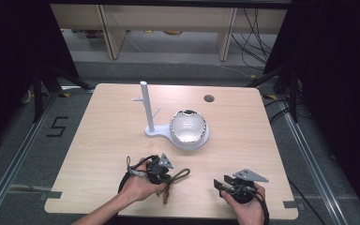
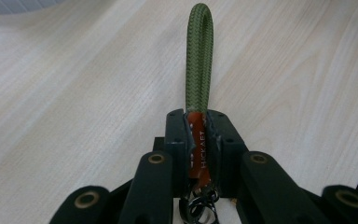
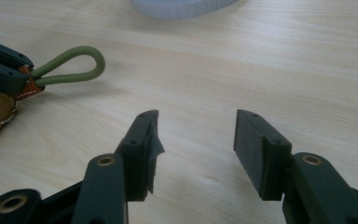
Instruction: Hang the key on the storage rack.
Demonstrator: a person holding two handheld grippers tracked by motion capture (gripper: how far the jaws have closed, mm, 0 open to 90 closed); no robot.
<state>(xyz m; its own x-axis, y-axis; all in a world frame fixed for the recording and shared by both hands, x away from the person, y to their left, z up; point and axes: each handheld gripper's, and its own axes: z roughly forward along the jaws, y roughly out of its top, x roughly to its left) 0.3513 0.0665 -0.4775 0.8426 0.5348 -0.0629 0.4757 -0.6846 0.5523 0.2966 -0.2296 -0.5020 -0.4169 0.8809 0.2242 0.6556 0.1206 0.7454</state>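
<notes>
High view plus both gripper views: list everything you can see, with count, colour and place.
Table: one, light wood, centre, with a dark round hole near its far edge.
Stand: one, white, a post with short pegs, mid-table.
Bowl: one, silvery with a scalloped rim, on the stand's base, right of the post.
Keychain: one, a green cord loop with an orange leather tab and metal rings, near table edge, clamped at the tab.
Shelving: pale wood, beyond the table.
Left gripper: black, shut on the keychain.
Right gripper: black, jaws apart over bare table, nothing between them.
Hands: two, one on each gripper.
</notes>
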